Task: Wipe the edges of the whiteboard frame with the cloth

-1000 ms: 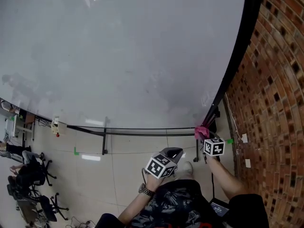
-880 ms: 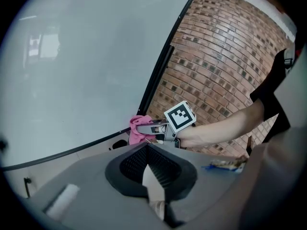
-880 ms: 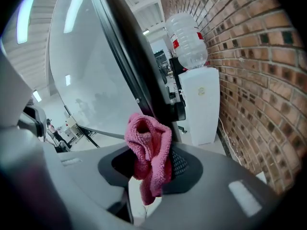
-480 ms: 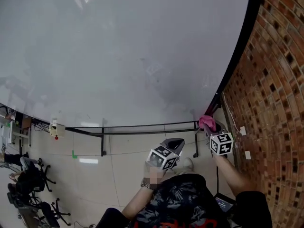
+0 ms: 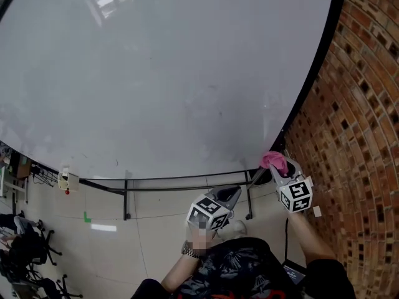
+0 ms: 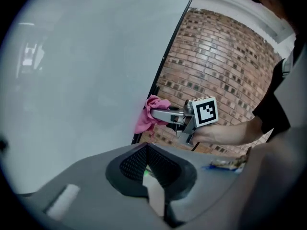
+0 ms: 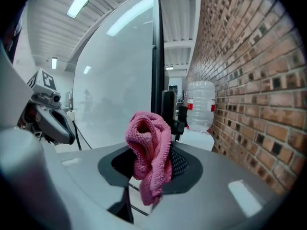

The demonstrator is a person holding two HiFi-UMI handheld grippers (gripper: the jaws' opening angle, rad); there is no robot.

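The whiteboard (image 5: 162,73) fills the head view, with its black frame (image 5: 312,73) running down the right side. My right gripper (image 5: 282,169) is shut on a pink cloth (image 5: 273,161), which lies against the frame just above the board's lower right corner. In the right gripper view the cloth (image 7: 149,147) hangs out of the right gripper (image 7: 151,166) in front of the black frame bar (image 7: 157,56). The left gripper view shows the cloth (image 6: 147,114) on the frame edge (image 6: 165,66). My left gripper (image 5: 228,196) is held lower, off the board, shut and empty (image 6: 152,176).
A brick wall (image 5: 361,136) stands close beside the board's right edge. A large water bottle (image 7: 200,104) sits beyond the frame. The board's black stand legs (image 5: 126,198) reach the tiled floor. Office chairs (image 5: 25,254) are at the lower left.
My right gripper has carried the pink cloth up and to the right, from the frame's bottom corner onto its right edge. The left gripper has barely moved.
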